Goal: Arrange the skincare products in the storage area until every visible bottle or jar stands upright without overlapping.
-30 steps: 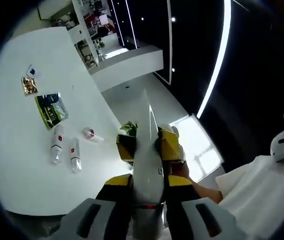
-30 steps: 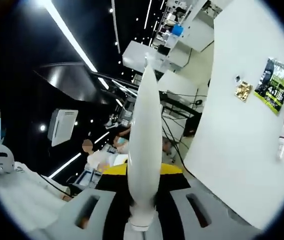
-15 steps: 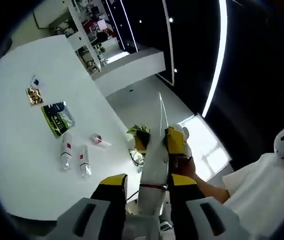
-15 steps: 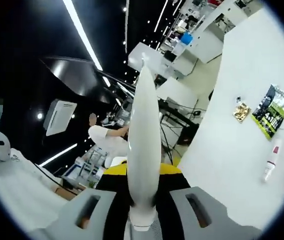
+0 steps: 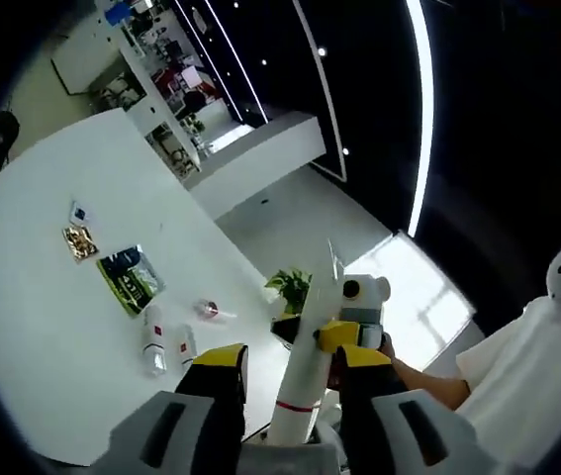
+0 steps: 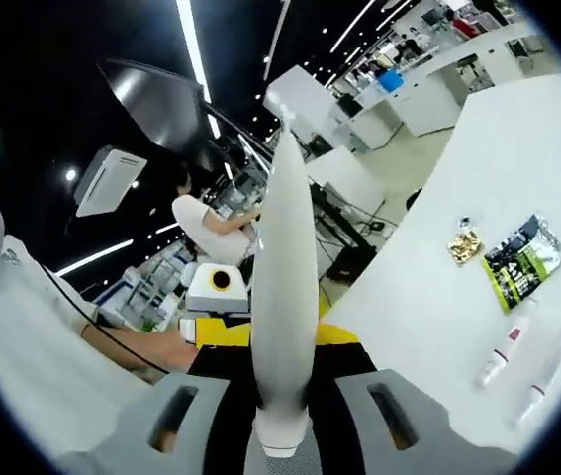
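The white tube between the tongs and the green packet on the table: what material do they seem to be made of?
White tube: probably soft plastic with a smooth, slightly glossy skin, narrowing to a flat sealed end. Green packet: probably plastic foil, shiny, with crinkled highlights.

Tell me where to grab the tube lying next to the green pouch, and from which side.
Take the tube at mid-body from straight above, jaws across its narrow width. It lies flat on the white table, so only its long sides are free to clamp. A second tube lies close alongside, so one jaw must slip into that gap, probably a tight fit.
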Demonstrator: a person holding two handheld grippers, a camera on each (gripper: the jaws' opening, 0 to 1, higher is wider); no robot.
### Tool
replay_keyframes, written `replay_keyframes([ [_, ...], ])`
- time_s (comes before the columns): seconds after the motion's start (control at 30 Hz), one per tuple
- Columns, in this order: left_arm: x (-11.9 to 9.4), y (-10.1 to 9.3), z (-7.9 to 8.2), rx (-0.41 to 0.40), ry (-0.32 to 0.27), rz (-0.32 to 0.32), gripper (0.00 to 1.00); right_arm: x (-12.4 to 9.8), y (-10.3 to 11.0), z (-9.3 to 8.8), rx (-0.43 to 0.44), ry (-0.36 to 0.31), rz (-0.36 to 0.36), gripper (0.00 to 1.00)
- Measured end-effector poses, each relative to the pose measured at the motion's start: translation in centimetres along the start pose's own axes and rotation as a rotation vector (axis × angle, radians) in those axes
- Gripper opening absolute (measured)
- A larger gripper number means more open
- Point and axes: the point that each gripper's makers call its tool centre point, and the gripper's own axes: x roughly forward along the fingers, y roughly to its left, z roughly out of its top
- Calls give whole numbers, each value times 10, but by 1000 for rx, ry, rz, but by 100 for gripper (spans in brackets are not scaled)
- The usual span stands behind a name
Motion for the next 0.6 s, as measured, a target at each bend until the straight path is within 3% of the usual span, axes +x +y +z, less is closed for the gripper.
replay_keyframes([
  [0.37, 10, -13, -3, 83, 36, -21, 37, 6, 4, -26, -107, 91, 6, 16],
  [0.6, 16, -19, -12, 141, 83, -35, 37, 14, 17, -50, -196, 200, 49, 17],
])
